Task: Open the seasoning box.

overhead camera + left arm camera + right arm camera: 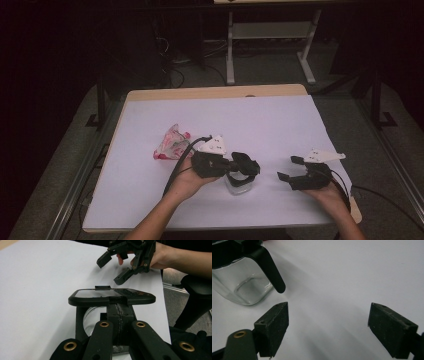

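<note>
On the white-covered counter (150, 200), a clear glass pitcher (237, 184) with a black lid and handle stands at lower centre of the high view. The left tongs (245, 167) sit over it, jaws pressed together on the black handle just under the lid; the left gripper view shows the flat lid (111, 296) right beyond the closed jaws. The right tongs (291, 169), at lower right of the high view, are spread wide and hold nothing, near the pitcher but apart from it. A crumpled pink-and-white plastic bag (171, 143) lies at left of centre.
</note>
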`<state>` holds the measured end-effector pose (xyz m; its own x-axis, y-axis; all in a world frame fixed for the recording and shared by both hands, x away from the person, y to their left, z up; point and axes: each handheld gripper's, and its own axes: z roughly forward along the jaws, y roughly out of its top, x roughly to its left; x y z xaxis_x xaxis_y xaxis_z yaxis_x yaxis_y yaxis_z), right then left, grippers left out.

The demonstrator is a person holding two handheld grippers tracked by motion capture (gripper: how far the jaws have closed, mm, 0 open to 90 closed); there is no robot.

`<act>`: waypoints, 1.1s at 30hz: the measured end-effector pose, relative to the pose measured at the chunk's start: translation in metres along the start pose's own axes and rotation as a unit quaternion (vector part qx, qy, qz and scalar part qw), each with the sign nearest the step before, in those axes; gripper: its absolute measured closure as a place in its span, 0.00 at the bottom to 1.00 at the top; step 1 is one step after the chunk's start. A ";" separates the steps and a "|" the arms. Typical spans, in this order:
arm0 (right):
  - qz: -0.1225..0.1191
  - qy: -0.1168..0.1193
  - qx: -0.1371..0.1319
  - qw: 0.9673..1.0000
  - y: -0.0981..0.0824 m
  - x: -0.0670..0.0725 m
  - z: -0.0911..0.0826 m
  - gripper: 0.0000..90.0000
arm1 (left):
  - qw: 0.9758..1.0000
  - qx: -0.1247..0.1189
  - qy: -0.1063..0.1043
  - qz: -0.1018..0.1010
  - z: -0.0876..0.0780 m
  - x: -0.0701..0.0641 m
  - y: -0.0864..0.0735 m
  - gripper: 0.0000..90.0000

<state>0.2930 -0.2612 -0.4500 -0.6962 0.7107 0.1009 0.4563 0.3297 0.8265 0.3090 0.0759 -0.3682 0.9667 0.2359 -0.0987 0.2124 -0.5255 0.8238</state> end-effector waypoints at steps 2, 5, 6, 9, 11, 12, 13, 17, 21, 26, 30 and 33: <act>-0.001 0.000 0.001 1.000 0.000 0.000 0.000 0.18 | 1.000 0.002 0.000 0.001 0.001 0.000 0.002 1.00; 0.000 0.002 0.001 1.000 -0.001 0.000 0.001 0.18 | 1.000 0.006 -0.002 -0.004 0.002 0.001 0.006 1.00; 0.000 0.002 0.000 1.000 -0.001 0.000 0.001 0.18 | 1.000 0.007 0.000 -0.002 0.002 0.002 0.007 1.00; -0.001 0.001 0.000 1.000 -0.001 -0.001 0.001 0.18 | 1.000 0.010 -0.002 0.002 0.003 0.002 0.011 1.00; 0.001 0.001 0.000 1.000 -0.001 -0.001 0.001 0.18 | 1.000 0.006 -0.004 0.006 0.004 0.002 0.013 1.00; 0.001 0.001 0.001 1.000 -0.001 -0.001 0.001 0.18 | 1.000 0.007 -0.005 0.007 0.005 0.003 0.015 1.00; 0.001 0.001 0.002 1.000 -0.001 -0.001 0.001 0.18 | 1.000 0.007 -0.006 0.006 0.006 0.003 0.016 1.00; 0.003 0.002 0.002 1.000 -0.002 -0.001 0.002 0.18 | 1.000 0.006 -0.008 0.007 0.007 0.004 0.020 1.00; 0.003 0.002 0.000 1.000 -0.002 -0.002 0.001 0.18 | 1.000 0.003 -0.007 0.005 0.009 0.005 0.024 1.00; 0.003 0.002 0.001 1.000 -0.002 -0.001 0.002 0.18 | 1.000 0.005 -0.012 0.007 0.012 0.006 0.029 1.00; 0.002 0.002 0.002 1.000 -0.003 -0.001 0.002 0.18 | 1.000 0.012 -0.013 0.000 0.014 0.008 0.035 1.00; 0.002 0.002 0.001 1.000 -0.003 -0.002 0.002 0.18 | 1.000 0.011 -0.014 -0.003 0.017 0.008 0.038 1.00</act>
<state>0.2935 -0.2623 -0.4537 -0.6965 0.7096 0.1069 0.4602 0.3274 0.8253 0.3274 0.0445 -0.3475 0.9689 0.2161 -0.1203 0.2215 -0.5417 0.8109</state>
